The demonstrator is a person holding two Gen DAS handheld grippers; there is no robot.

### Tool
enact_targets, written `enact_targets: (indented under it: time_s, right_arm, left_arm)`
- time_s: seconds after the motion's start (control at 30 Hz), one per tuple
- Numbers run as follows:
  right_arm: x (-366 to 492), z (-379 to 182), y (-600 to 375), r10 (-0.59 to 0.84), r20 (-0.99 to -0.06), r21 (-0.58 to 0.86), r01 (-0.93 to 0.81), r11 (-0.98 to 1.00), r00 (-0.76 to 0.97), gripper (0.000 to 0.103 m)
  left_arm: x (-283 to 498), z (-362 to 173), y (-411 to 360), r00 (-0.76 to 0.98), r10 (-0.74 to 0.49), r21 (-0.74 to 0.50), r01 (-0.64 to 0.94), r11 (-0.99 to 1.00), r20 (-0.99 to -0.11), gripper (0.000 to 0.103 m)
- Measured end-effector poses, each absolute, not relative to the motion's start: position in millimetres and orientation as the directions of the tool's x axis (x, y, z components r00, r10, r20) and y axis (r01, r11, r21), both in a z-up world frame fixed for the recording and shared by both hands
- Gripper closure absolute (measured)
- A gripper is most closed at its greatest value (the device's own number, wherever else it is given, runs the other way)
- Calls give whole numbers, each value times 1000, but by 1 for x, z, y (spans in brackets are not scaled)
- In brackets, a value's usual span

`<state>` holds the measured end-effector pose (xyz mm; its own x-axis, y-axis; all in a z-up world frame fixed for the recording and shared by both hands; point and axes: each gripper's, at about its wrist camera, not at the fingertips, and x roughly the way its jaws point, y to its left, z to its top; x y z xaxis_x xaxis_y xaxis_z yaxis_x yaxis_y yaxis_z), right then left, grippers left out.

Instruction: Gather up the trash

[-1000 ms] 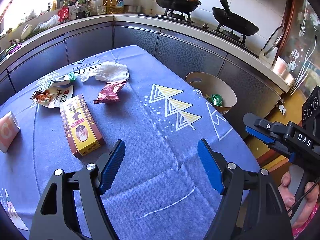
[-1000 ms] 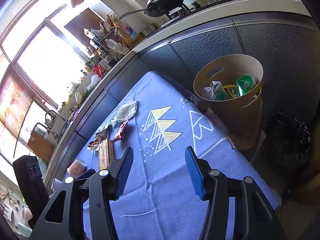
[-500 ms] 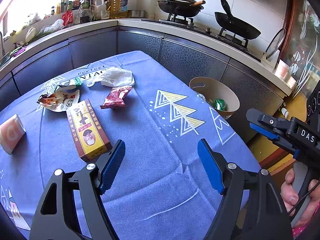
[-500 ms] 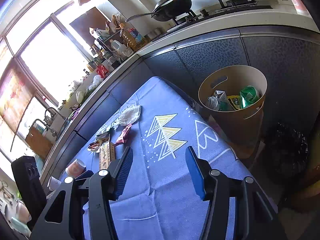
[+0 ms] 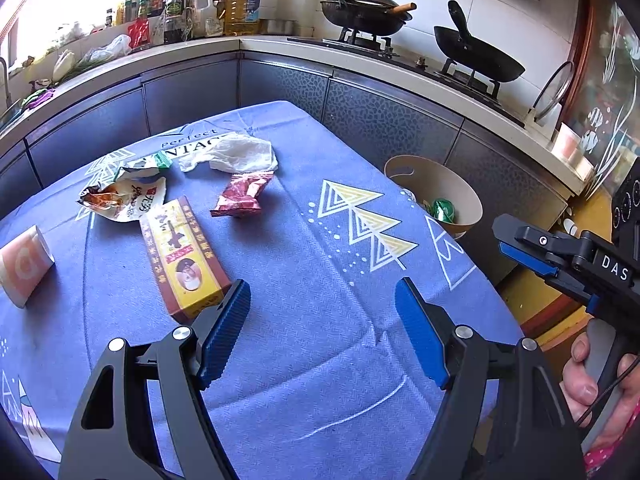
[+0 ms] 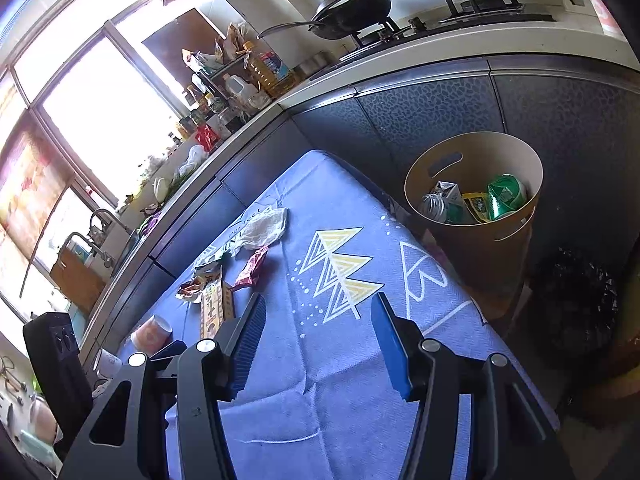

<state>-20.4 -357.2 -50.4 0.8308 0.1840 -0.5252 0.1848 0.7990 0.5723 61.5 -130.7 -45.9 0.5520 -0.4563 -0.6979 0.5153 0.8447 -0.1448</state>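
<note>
Trash lies on the blue tablecloth [image 5: 320, 280]: a brown-and-yellow carton [image 5: 182, 256], a red wrapper [image 5: 242, 196], a crumpled white bag [image 5: 236, 154], a torn snack packet [image 5: 124, 200] and a paper cup [image 5: 22, 266] on its side. A tan bin [image 6: 476, 208] beside the table holds several pieces of trash. My left gripper [image 5: 322, 328] hovers open over the cloth, just right of the carton's near end. My right gripper [image 6: 318, 340] is open too, empty, nearer the bin; it also shows at the left wrist view's right edge [image 5: 560, 256], held by a hand.
Dark kitchen cabinets with a worktop wrap around the table's far sides. Two black woks [image 5: 478, 54] sit on a stove, bottles [image 5: 208, 4] crowd the corner. A black bag [image 6: 576, 312] lies on the floor right of the bin.
Both views have drifted slightly, so the trash and the bin sit a little further right and lower in frame. Nothing was grasped or released; both grippers stay open.
</note>
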Motion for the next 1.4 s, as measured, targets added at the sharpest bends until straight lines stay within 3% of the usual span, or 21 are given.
enact_targets:
  time_s: [0.13,0.3,0.47,0.57,0.67,0.93,1.17,1.27,1.4]
  right_arm:
    - [-16,-52,-354,194,-528,573,178,800,827,47]
    - [0,-58,-343,227,-545,573,160,804,807,47]
    - [24,-60,-312,282,-563,552,99,828,777,47]
    - [39,-59,-285,324,-581,519,34,854,746,47]
    - [51,-59,-251,336,-611,448,-36,893,717,43]
    - [76,-72,-188,305,-674,308,-119,944,672,22]
    - [105,-88,-161,260,-715,240,-122,963,650,20]
    - [114,-93,-152,254,-723,225,-128,966,642,18]
    - [125,-100,-141,225,-738,185,-129,974,636,17]
  left_arm:
    - [64,-36,-79,607,-461,-174,471,865,-647,29]
    - [76,-30,40,709,-370,-254,270,929,-601,29]
    - [94,-36,139,751,-203,-266,37,963,-629,29]
    - [106,-44,172,746,-183,-289,-13,957,-640,29]
    - [122,-52,186,736,-185,-301,-27,953,-651,29]
    - [155,-69,187,716,-223,-326,-8,945,-662,29]
    - [172,-81,171,697,-255,-340,17,940,-671,33]
    - [177,-87,172,684,-279,-367,18,930,-674,47]
    - [181,-94,172,661,-328,-415,27,910,-675,88]
